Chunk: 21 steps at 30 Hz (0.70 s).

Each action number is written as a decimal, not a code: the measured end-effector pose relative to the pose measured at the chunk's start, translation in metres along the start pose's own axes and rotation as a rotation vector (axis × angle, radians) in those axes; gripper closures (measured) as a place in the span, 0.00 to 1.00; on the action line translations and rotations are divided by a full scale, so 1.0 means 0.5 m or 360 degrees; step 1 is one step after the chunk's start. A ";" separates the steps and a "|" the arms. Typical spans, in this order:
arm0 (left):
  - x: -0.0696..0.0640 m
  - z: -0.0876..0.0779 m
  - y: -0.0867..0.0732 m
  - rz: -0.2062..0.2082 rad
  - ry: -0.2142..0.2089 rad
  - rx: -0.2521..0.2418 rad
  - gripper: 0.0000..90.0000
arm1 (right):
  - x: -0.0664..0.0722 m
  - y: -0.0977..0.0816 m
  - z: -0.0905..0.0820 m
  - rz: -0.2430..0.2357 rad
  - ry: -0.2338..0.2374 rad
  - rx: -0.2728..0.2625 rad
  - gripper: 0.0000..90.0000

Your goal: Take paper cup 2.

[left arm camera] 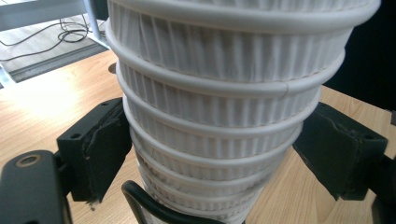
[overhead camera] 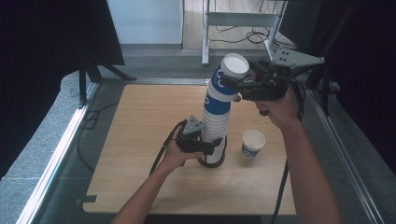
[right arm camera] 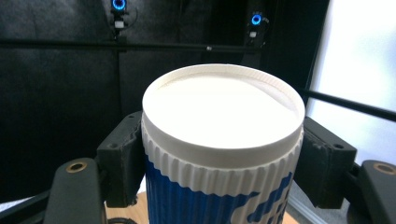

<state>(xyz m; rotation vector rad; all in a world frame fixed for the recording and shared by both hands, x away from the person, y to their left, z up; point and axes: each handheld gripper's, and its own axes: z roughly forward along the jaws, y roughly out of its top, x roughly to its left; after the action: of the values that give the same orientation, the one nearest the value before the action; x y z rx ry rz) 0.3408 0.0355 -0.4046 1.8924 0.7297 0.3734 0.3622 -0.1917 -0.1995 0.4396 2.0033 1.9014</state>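
Observation:
A tall stack of ribbed white paper cups stands upside down on the wooden table, its base inside a black wire ring. My left gripper is shut on the low part of the stack, one pad on each side. The topmost cup, blue and white with its flat bottom up, leans slightly right at the top of the stack. My right gripper is shut on this top cup, just under its rim. A single cup stands upright to the right of the stack.
A white metal frame and floor cables lie beyond the table's far edge. Dark curtains hang on both sides. Metal rails run along the table's left and right sides. Each gripper trails a black cable.

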 end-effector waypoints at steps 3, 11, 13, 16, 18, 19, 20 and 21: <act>0.000 0.000 0.000 0.0001 0.0000 0.0001 0.15 | -0.001 0.015 -0.022 0.0000 -0.0029 -0.0037 0.30; -0.001 0.001 -0.001 -0.0002 0.0008 -0.0007 0.15 | -0.004 0.020 -0.073 -0.0002 -0.0067 -0.0090 0.31; -0.002 0.001 0.000 -0.0002 0.0011 -0.0004 0.15 | -0.005 0.017 -0.089 0.0000 -0.0066 -0.0100 0.31; -0.002 0.001 0.000 -0.0001 0.0011 -0.0001 0.15 | -0.006 0.009 -0.111 0.0006 -0.0081 -0.0116 0.31; -0.002 0.001 0.000 -0.0002 0.0011 -0.0001 0.15 | -0.006 0.001 -0.124 0.0009 -0.0083 -0.0124 0.31; -0.002 0.001 0.000 -0.0001 0.0011 -0.0001 0.15 | -0.006 -0.004 -0.131 0.0011 -0.0085 -0.0122 0.31; -0.003 0.001 0.000 -0.0002 0.0013 -0.0002 0.15 | -0.006 -0.009 -0.137 0.0017 -0.0079 -0.0125 0.31; -0.003 0.002 0.000 -0.0003 0.0014 -0.0002 0.15 | -0.006 -0.015 -0.141 0.0027 -0.0069 -0.0143 0.31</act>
<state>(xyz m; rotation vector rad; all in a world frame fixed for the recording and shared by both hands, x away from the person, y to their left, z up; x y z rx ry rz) 0.3401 0.0340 -0.4047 1.8900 0.7367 0.3814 0.3332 -0.2565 -0.2038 0.4713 1.8843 1.9662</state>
